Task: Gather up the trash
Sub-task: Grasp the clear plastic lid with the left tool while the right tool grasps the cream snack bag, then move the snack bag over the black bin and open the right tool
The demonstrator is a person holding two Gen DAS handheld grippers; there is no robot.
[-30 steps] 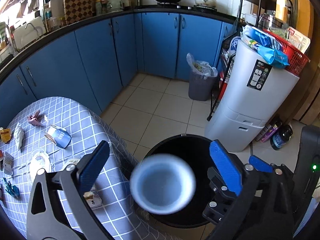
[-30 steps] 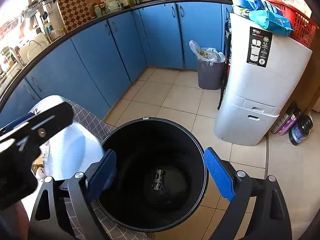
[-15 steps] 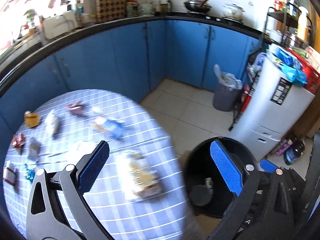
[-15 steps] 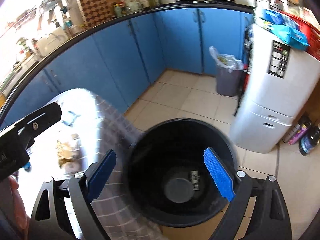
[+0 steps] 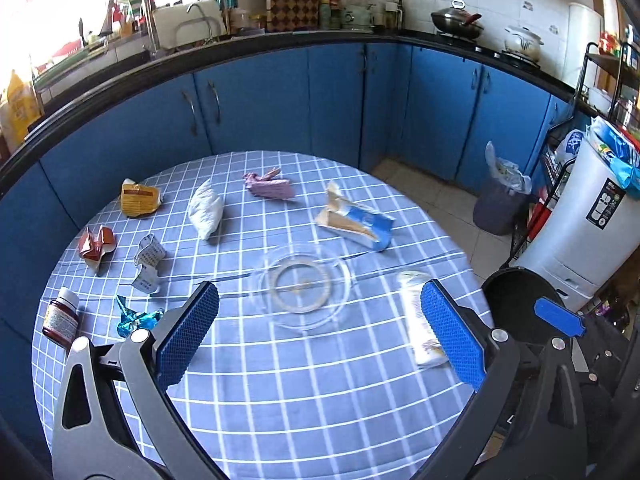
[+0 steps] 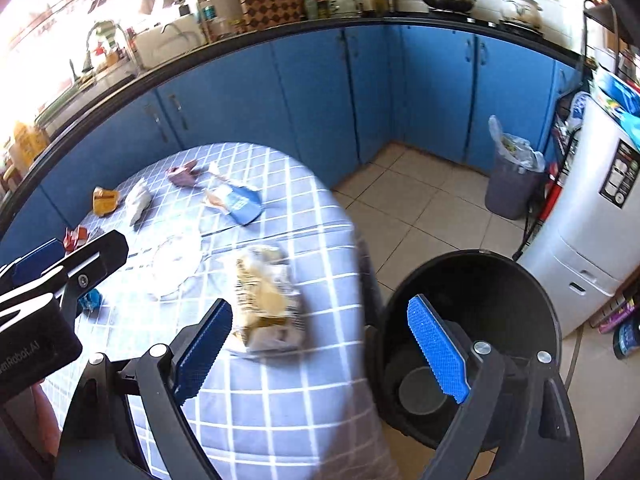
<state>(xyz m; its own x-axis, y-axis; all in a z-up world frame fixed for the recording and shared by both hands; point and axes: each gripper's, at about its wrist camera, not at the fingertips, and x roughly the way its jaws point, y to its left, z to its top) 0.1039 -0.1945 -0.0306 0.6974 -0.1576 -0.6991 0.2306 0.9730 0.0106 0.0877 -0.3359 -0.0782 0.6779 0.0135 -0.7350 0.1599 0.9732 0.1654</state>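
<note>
Left wrist view gives me the round table under a blue-and-white checked cloth (image 5: 280,400) strewn with trash: a crumpled yellow-and-white snack bag (image 5: 420,320) near its right edge, a torn blue-and-tan wrapper (image 5: 356,224) further back, a clear round plastic lid (image 5: 304,282) in the middle, a white crumpled bag (image 5: 206,210), a pink wrapper (image 5: 268,186), an orange packet (image 5: 138,198), a red foil scrap (image 5: 94,242), a printed white paper piece (image 5: 148,262), a teal foil wrapper (image 5: 134,318) and a small brown pill bottle (image 5: 62,316) at the left edge. My left gripper (image 5: 316,340) hangs above the cloth with its blue pads wide apart and nothing between them. Beside the table on the tiled floor stands the black round bin (image 6: 472,320), with a dark disc lying at its bottom. My right gripper (image 6: 320,352) is likewise spread and empty, one pad over the table edge just beside the snack bag, the other over the bin's mouth. Behind, blue cabinets (image 5: 260,108) curve along the wall, and a grey lined waste basket (image 6: 510,184) sits well apart from the bin.
</note>
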